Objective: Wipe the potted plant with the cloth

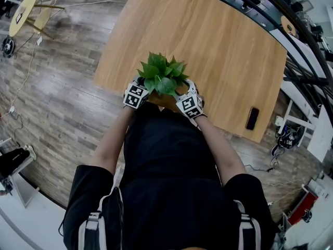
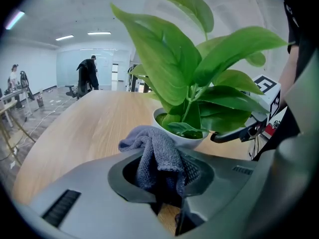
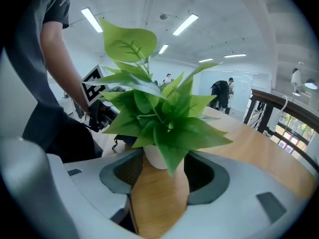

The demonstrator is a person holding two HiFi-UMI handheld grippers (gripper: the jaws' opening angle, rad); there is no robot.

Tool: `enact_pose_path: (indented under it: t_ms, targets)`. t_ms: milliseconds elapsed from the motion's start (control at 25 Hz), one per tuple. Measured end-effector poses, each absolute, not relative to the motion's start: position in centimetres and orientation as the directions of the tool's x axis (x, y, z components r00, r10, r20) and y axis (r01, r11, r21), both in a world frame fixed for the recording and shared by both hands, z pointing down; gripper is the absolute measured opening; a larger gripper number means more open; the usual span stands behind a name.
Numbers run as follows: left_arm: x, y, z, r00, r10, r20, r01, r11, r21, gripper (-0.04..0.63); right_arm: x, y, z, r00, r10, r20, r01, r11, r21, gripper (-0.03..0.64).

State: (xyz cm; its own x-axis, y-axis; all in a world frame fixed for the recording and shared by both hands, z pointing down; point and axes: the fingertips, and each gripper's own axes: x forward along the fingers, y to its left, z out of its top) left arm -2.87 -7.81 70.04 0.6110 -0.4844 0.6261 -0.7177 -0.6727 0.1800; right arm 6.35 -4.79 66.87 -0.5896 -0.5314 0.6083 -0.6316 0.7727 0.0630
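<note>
Plant [image 1: 162, 73] in a white pot [image 2: 193, 140] sits on the table [image 1: 208, 40], right at the near edge in front of the person and between the two grippers. Leaves are upright and spread wide; from the head view they hide most of the pot.

Cloth [image 2: 157, 156]: grey, bunched, clamped in the left gripper [image 1: 136, 95]. Jaws are closed down on it. The free end bulges out ahead of the jaws, just beside the pot's rim; can't tell if it touches.

Right gripper [image 1: 190, 104]: jaws wide apart, nothing gripped. In the right gripper view the pot stands at the mouth of the jaws, bare table between the pads behind it. Can't tell if either pad touches the pot.

The right gripper's marker cube shows past the leaves in the left gripper view.

Black phone [image 1: 252, 118] lies flat on the table at the right, well apart from the plant.
</note>
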Motion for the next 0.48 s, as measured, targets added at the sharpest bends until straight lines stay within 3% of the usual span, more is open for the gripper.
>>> enact_pose_path:
  t_ms: [480]
  targets:
    - [-1.7, -6.9, 69.7, 0.631, -0.452, 0.631, -0.676, -0.720, 0.160, 0.112, 6.1, -6.4, 66.3, -0.608, -0.526, 0.594, -0.598, 0.796, 0.092, 0.242]
